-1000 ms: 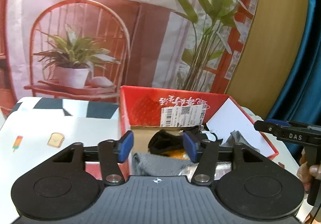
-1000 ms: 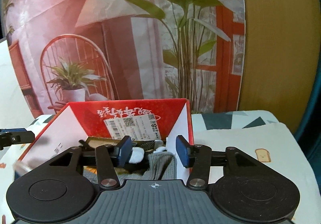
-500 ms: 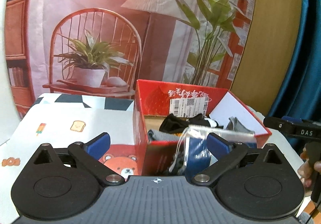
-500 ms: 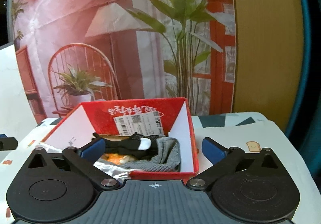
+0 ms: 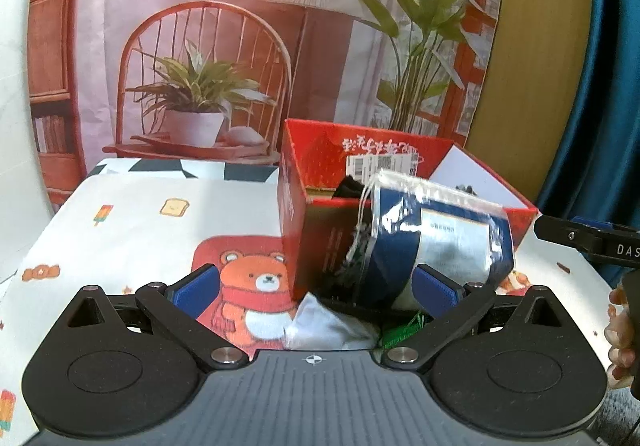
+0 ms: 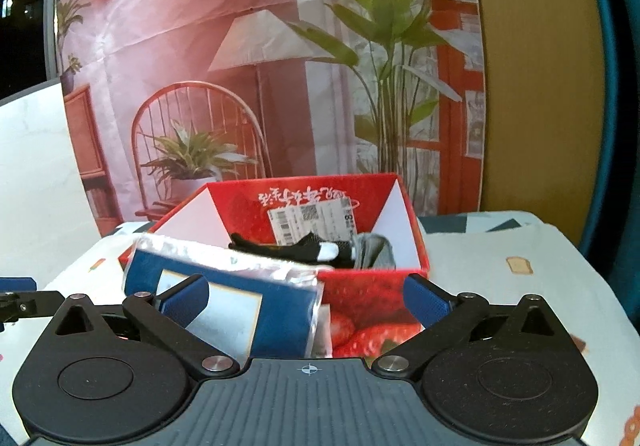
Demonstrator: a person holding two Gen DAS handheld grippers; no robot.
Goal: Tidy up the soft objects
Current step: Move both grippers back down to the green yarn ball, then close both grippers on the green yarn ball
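A red strawberry-print box (image 5: pixel 320 238) (image 6: pixel 372 302) stands on the table with a black sock (image 6: pixel 296 248) and a grey sock (image 6: pixel 376 250) inside. A blue packet in a clear plastic bag (image 5: pixel 436 242) (image 6: pixel 224 310) leans against the box's front, outside it. A white cloth (image 5: pixel 332 322) and something green (image 5: pixel 400 330) lie below the packet. My left gripper (image 5: pixel 316 290) is open, in front of the box and packet. My right gripper (image 6: pixel 306 296) is open, with the packet at its left finger.
A cartoon-print tablecloth (image 5: pixel 140 230) covers the table. A printed backdrop (image 5: pixel 220 46) of a chair and plants hangs behind it. The right gripper shows at the right edge of the left wrist view (image 5: pixel 588 238). A blue curtain (image 5: pixel 600 86) hangs at far right.
Both grippers opened and pulled back from the box. The blue packet now leans outside the box's front, lower and nearer to me.
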